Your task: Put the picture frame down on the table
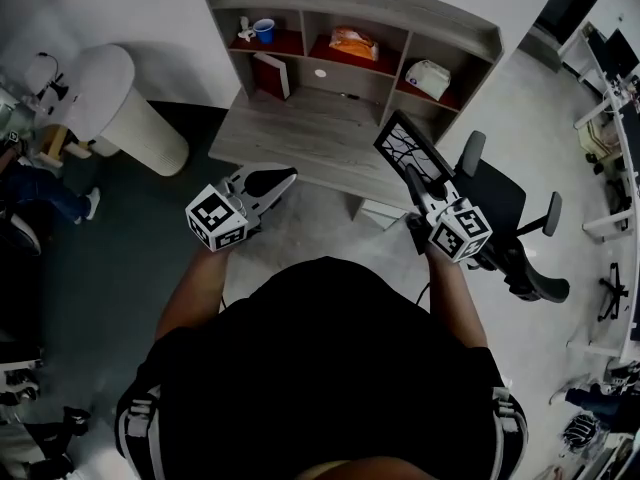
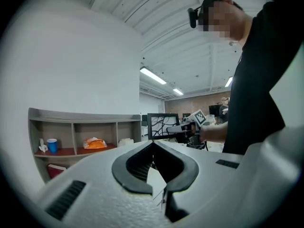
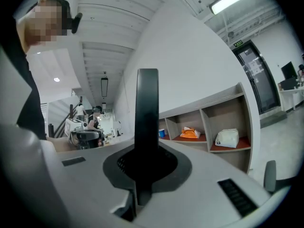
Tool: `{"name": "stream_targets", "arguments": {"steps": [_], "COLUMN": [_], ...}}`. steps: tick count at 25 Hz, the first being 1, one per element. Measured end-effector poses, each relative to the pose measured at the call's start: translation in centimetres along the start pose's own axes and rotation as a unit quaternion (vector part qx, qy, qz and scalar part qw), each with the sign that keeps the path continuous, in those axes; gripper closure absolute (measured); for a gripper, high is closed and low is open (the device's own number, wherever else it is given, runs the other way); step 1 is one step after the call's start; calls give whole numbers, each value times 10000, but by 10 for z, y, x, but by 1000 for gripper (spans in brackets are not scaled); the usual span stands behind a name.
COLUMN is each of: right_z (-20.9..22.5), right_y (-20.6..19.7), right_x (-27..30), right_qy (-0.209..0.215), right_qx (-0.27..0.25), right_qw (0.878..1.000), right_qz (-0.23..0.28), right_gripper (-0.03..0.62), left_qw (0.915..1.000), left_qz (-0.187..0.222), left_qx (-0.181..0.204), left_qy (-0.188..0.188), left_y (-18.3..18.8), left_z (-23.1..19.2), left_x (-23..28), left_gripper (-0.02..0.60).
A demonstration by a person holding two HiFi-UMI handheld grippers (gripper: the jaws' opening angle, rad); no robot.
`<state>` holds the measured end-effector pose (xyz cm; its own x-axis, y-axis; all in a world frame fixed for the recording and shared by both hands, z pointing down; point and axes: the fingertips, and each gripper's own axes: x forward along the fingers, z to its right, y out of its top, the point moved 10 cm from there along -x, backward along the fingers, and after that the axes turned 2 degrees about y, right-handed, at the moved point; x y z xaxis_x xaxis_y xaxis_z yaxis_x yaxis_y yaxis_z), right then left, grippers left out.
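Right gripper (image 1: 415, 178) was clamped on one edge of the picture frame (image 1: 408, 146). The frame was held clear in the air over the 4 o'clock corner of the desk (image 1: 300, 128), seen edge-on between the jaws. Left gripper (image 1: 288, 176) had its jaws together with nothing between them, off the desk's front edge at 6 o'clock.

Right gripper view: picture frame (image 3: 147, 122) edge-on, face hidden. Head view, centre right: chair (image 1: 500, 200) partly behind right gripper (image 1: 412, 176). Top: white item (image 1: 245, 28) by blue cup (image 1: 264, 30) too small to tell.
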<state>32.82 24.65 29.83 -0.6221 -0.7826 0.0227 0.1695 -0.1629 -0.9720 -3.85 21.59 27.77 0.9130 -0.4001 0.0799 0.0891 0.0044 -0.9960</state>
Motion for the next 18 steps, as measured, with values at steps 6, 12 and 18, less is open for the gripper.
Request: {"name": "stream_targets", "arguments": {"steps": [6, 12, 18], "right_z": [29, 53, 67], "right_y": [-2, -4, -7], "right_x": [-10, -24, -37], "right_qy": [47, 93, 199], "right_qx": [109, 238, 274], "right_qw": [9999, 9996, 9993], "right_qz": [-80, -107, -184], "right_gripper": [579, 579, 579], "left_qw": [9999, 9997, 9997], "left_qz": [-120, -241, -240], "left_qx": [-29, -36, 55], "left_qy": [73, 48, 44], "left_y": [-2, -2, 5], "left_z": [8, 15, 27], "left_x": [28, 56, 81], "left_gripper": [565, 565, 565]}}
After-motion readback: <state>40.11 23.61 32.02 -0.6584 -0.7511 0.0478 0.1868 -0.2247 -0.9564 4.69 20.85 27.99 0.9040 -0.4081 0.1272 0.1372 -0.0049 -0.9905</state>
